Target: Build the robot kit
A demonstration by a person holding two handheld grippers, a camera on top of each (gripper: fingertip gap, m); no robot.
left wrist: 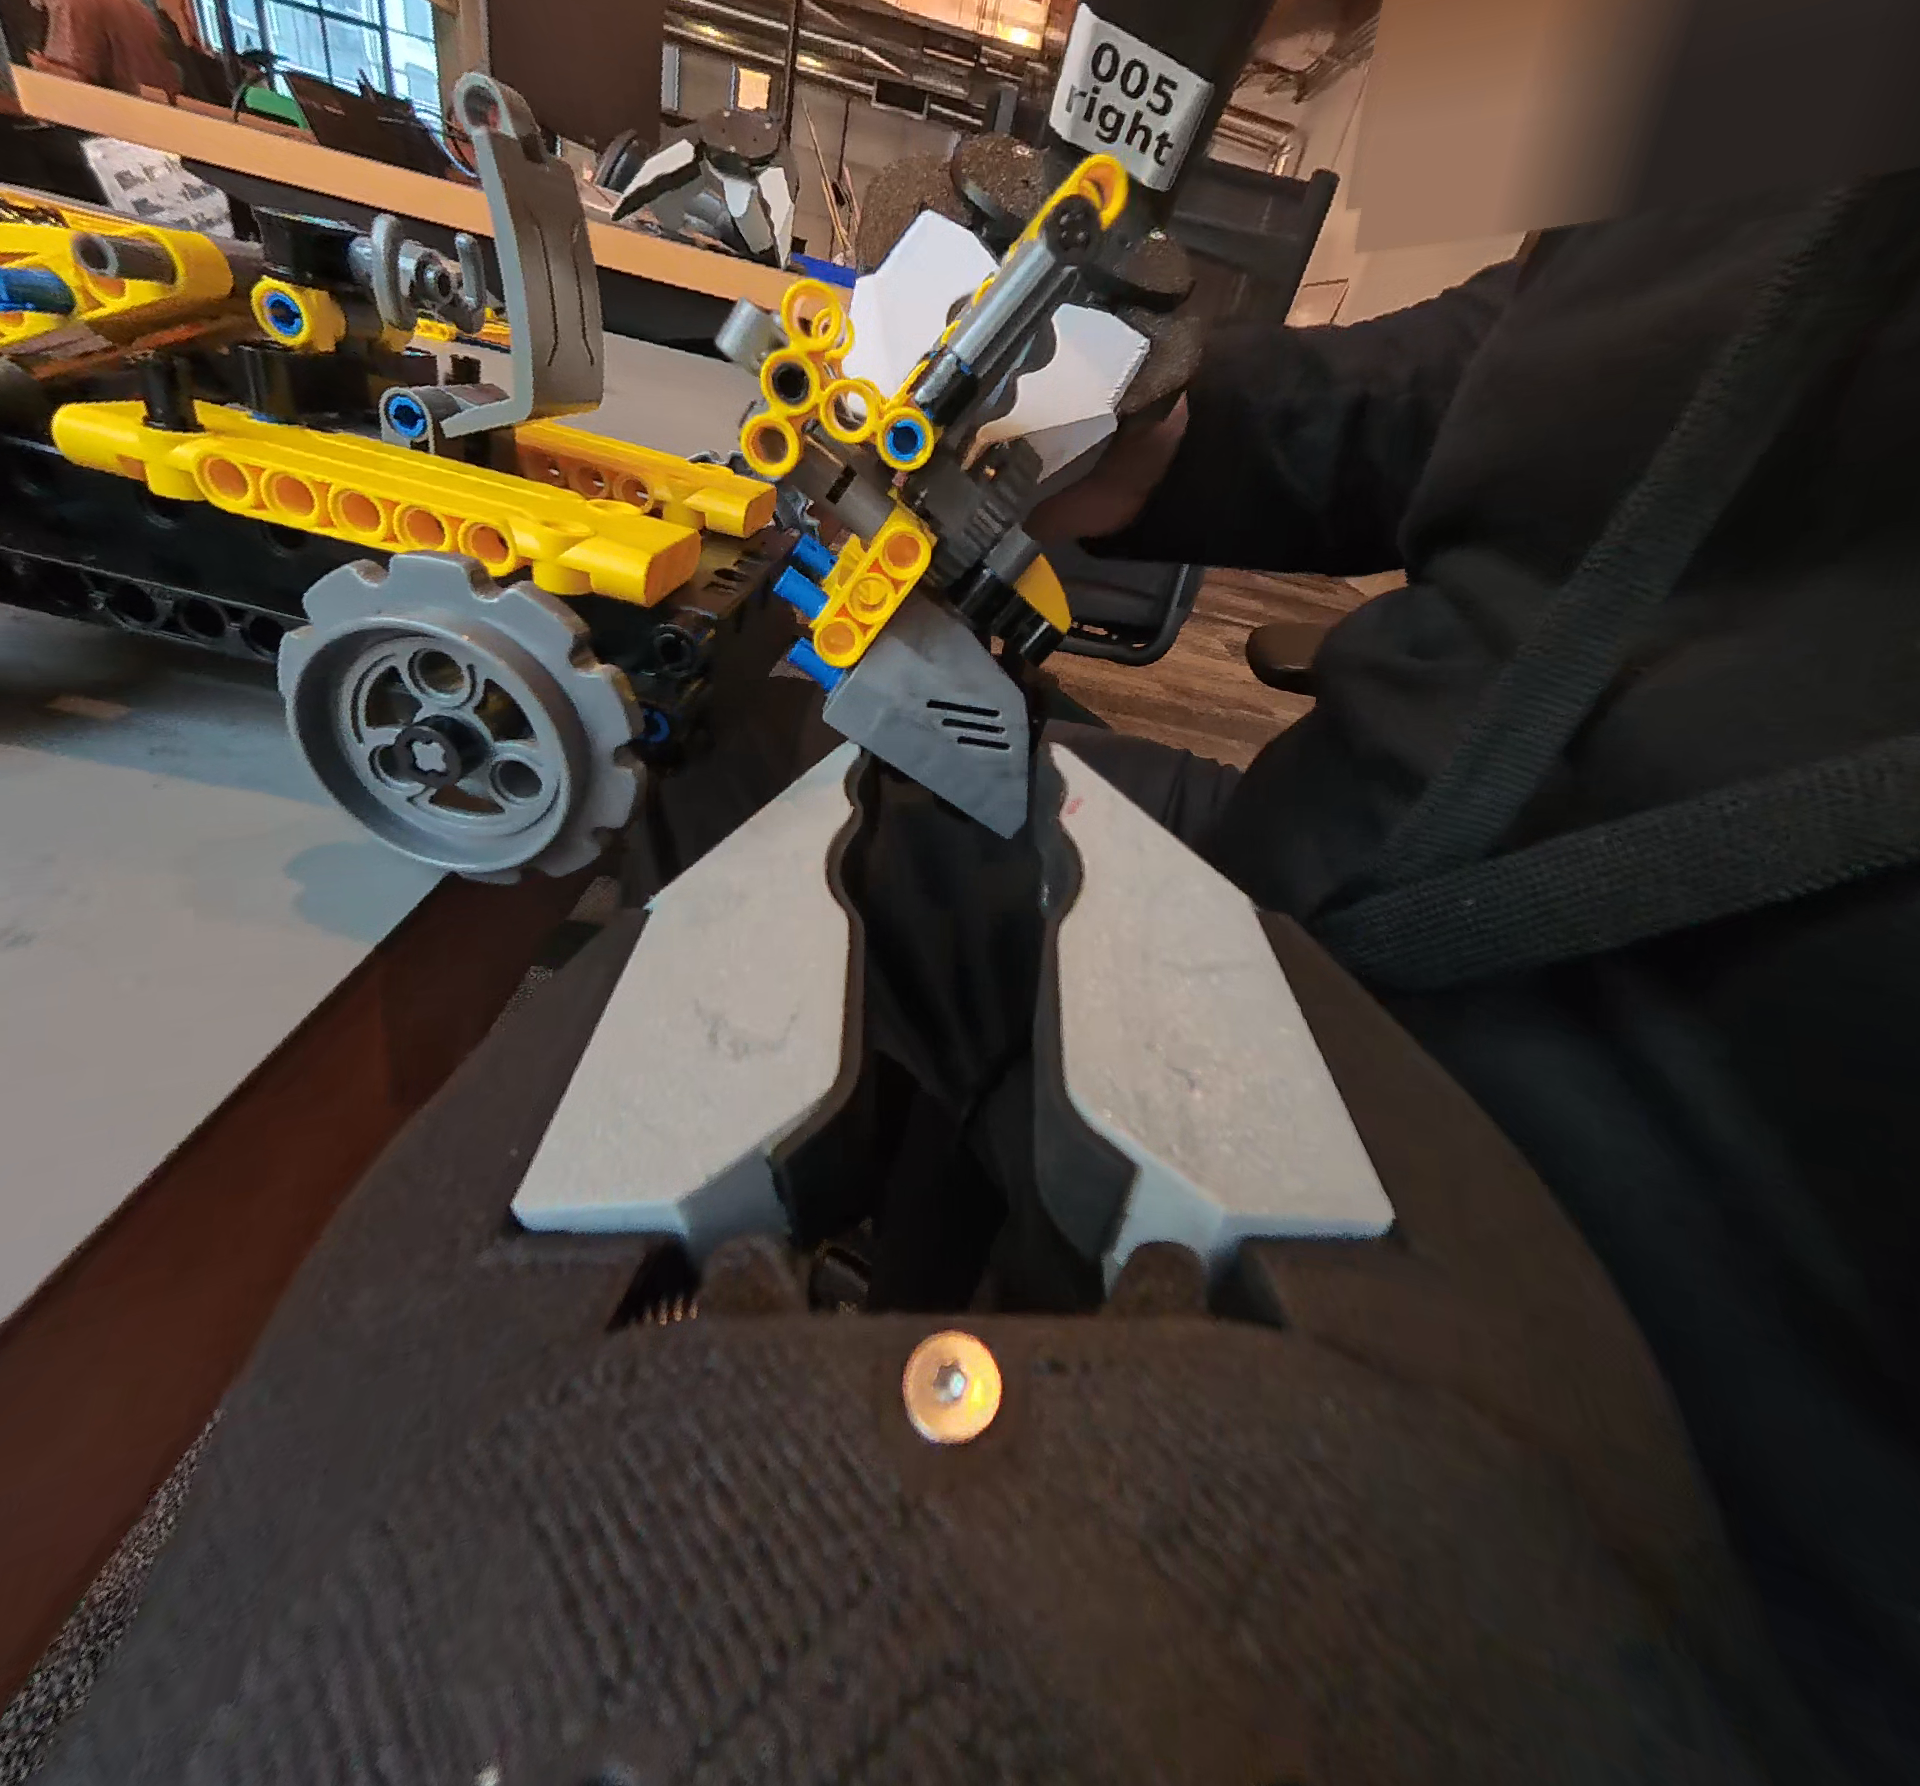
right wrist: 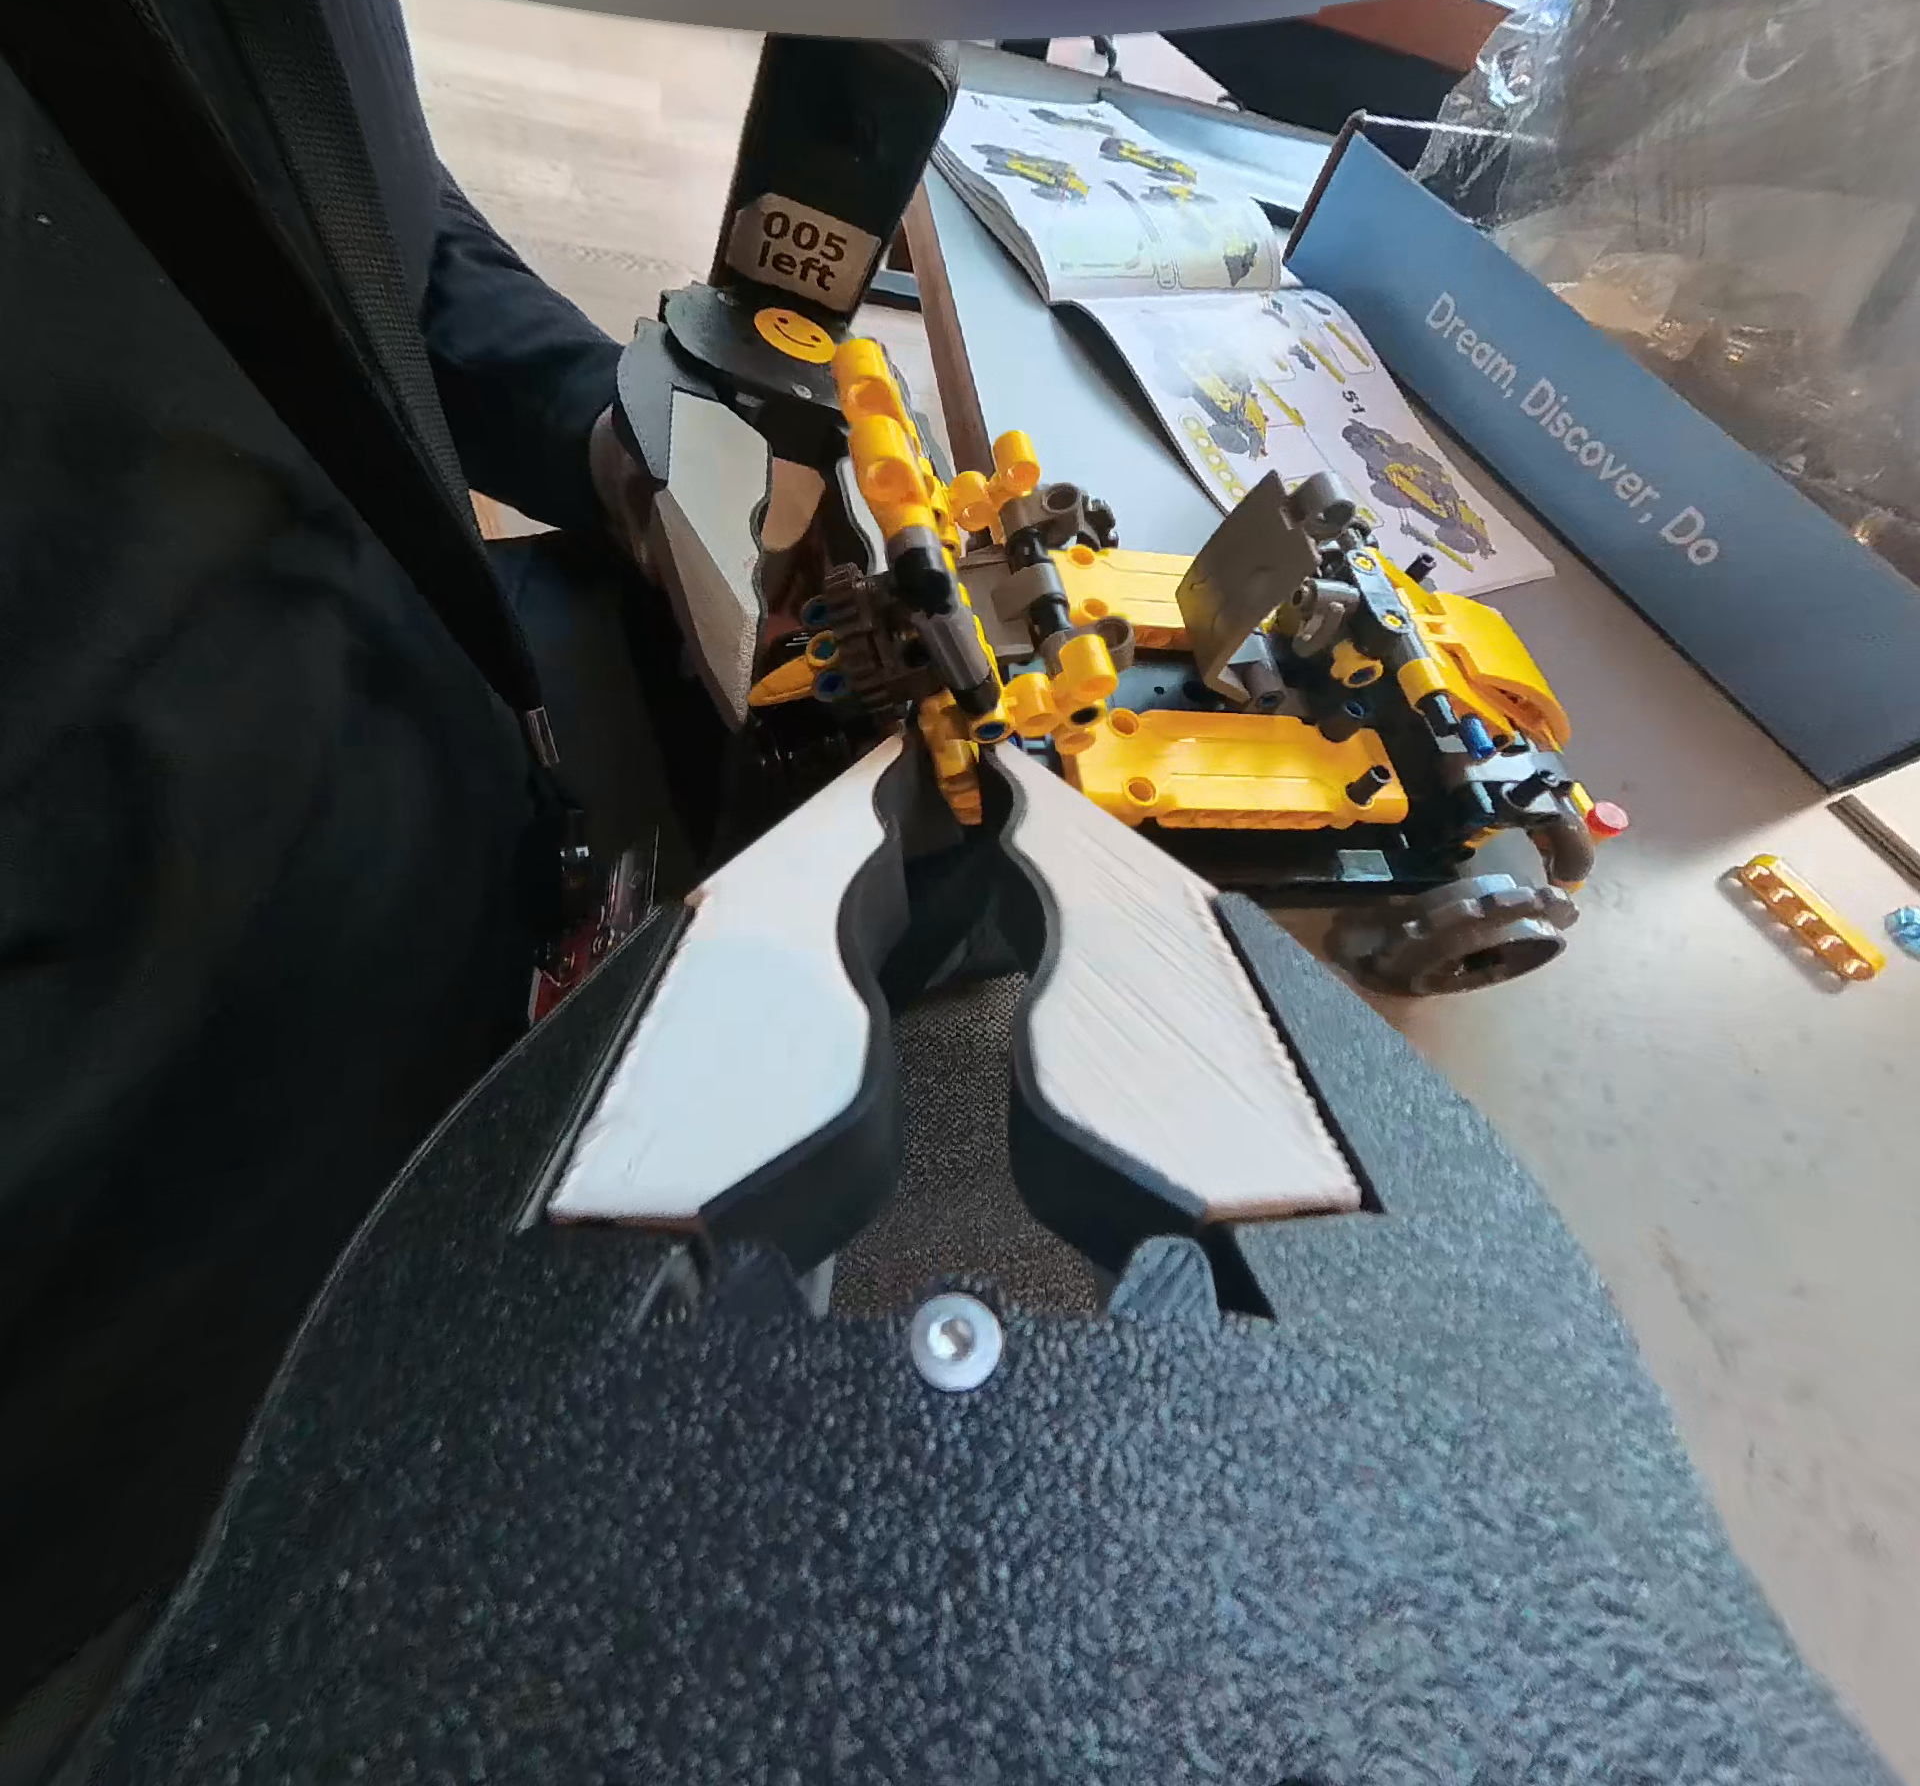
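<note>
**Two claws, one small brick build**

The left gripper pinched the grey panel at the low end of a small yellow, grey and black brick build; only the tips seemed to hold it, so that grip looked thin to me. The right gripper was pressed onto a yellow bit at the other end.

The small build hung in the air between the two claws; it sat tilted, just beside the end of the big yellow toy truck; I could not tell if they touched. Blue pegs stuck out of its side. The truck rested on the grey table, with a grey toothed wheel at its near end.

An open picture booklet, a long blue box and a loose yellow beam lay near the truck.
</note>
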